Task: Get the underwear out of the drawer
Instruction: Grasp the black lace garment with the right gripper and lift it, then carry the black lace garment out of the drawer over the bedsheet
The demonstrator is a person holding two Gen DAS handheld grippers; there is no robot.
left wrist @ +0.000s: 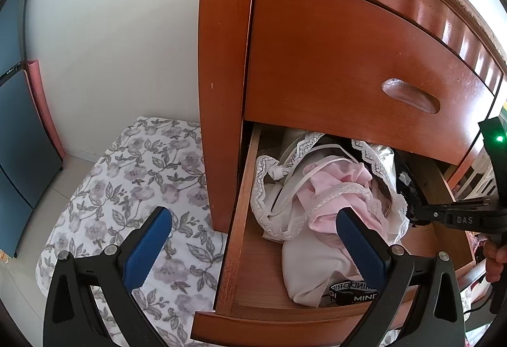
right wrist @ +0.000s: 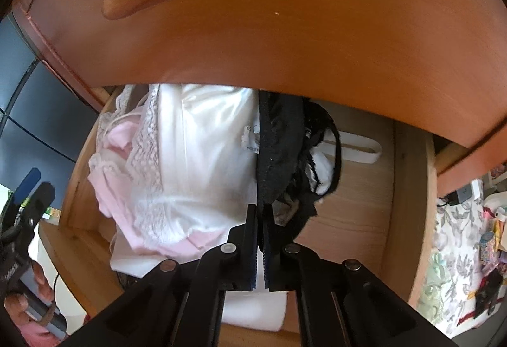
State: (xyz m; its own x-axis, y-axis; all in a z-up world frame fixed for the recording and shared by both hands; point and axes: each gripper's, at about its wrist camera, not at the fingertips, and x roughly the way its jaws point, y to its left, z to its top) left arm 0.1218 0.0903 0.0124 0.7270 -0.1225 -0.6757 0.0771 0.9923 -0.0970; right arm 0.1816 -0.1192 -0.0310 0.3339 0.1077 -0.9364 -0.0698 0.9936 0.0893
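Observation:
The open wooden drawer (left wrist: 244,220) holds a heap of underwear: a pink lace-trimmed piece (left wrist: 332,185), white satin and lace pieces (right wrist: 206,140), and black lace underwear (right wrist: 279,153) at the right of the heap. My right gripper (right wrist: 260,210) points steeply down into the drawer, its jaws shut on the near edge of the black underwear. In the left wrist view the right gripper (left wrist: 415,215) comes in from the right, with black lace at its tip. My left gripper (left wrist: 253,220) hovers open above the drawer's front left corner, holding nothing.
The closed upper drawer front (left wrist: 348,61) overhangs the back of the open drawer. A floral mattress (left wrist: 126,172) lies on the floor to the left, beside a dark blue cabinet (left wrist: 19,125). Cluttered items (right wrist: 475,236) sit at the right. A hand (right wrist: 28,293) grips the left tool.

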